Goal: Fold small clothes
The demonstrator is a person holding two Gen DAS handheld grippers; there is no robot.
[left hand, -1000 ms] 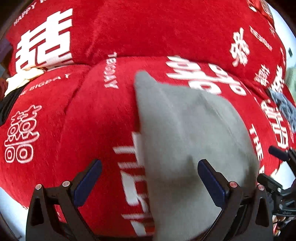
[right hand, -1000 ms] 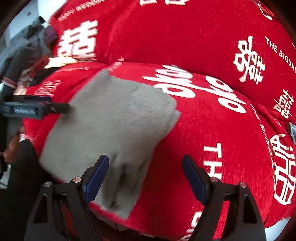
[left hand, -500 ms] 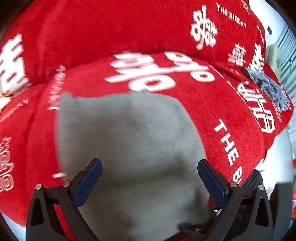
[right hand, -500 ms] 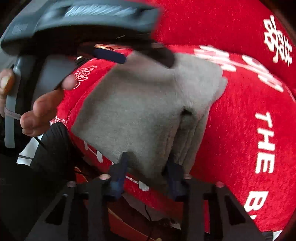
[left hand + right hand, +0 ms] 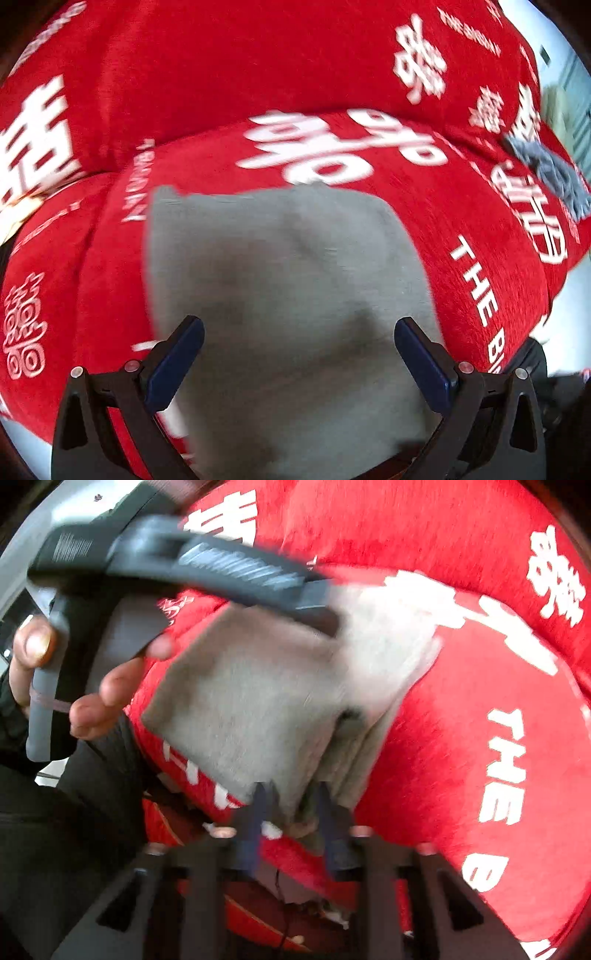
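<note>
Left gripper (image 5: 298,354) hovers low over the folded grey fleece garment (image 5: 291,306), jaws spread wide with a blue pad on each side of the cloth, gripping nothing. Right gripper (image 5: 290,805) comes in at the garment's near edge, jaws clenched on the bunched grey fabric there; view is motion-blurred. In the right wrist view the left gripper's dark body reaches across the upper left, held by the person's bare hand (image 5: 92,686), its tip over the garment's far part. One grey garment (image 5: 258,701), lying on the red plush sofa cover with white lettering (image 5: 480,236), on the seat cushion close to its front edge. It is folded into a rough rectangle with stacked layers showing on its right edge in the right wrist view; long axis runs roughly away from the left camera, toward the sofa back. One crumpled blue-grey cloth (image 5: 550,173) sits far right on the sofa, well apart from the garment.
</note>
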